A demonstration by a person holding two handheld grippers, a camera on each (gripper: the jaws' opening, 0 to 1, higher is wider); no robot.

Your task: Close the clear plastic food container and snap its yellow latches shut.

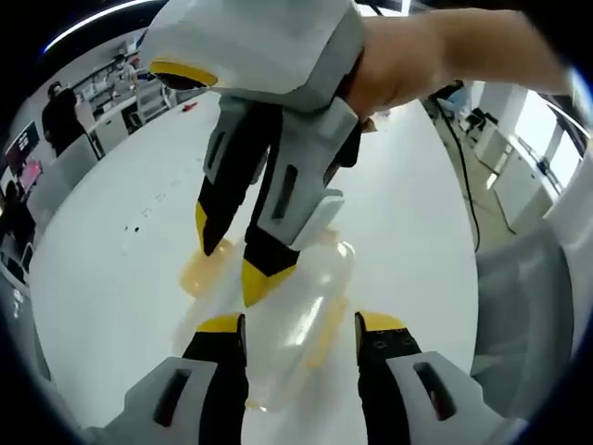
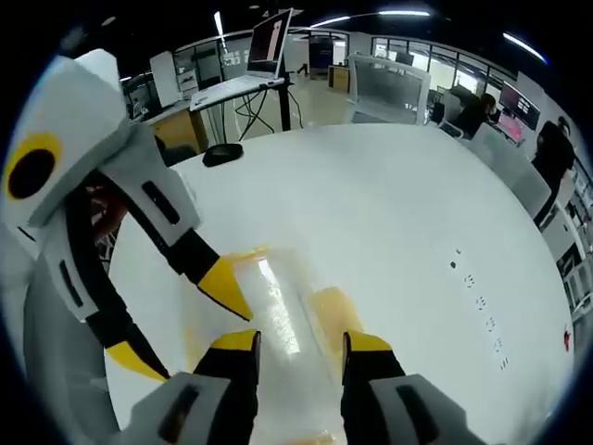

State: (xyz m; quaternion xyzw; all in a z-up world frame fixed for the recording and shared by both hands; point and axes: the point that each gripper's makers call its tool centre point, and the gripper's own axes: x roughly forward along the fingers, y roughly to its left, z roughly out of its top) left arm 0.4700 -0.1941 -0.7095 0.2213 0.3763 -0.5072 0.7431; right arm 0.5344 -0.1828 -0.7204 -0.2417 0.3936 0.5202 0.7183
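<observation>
The clear plastic container [image 1: 301, 297] lies on the white table [image 1: 120, 269], with a yellow latch [image 1: 197, 271] at its far-left end and another yellow latch [image 1: 324, 338] along its right side. My left gripper [image 1: 300, 326] stands open just above its near end. My right gripper [image 1: 232, 260], held by a hand [image 1: 417, 56], comes down from above with its jaws apart; one yellow fingertip [image 1: 259, 281] rests on the lid. In the right gripper view the container [image 2: 278, 311] lies under my open right gripper [image 2: 301, 343], a yellow latch [image 2: 332, 311] beside it. The left gripper [image 2: 178, 324] reaches in, open.
A black mouse [image 2: 222, 153] lies near the table's far edge, with a laptop [image 2: 269, 42] on a stand behind it. Small dark marks [image 2: 473, 283] dot the table's right part. A cable [image 1: 463, 176] runs over the floor. People sit at desks [image 1: 60, 116] around the room.
</observation>
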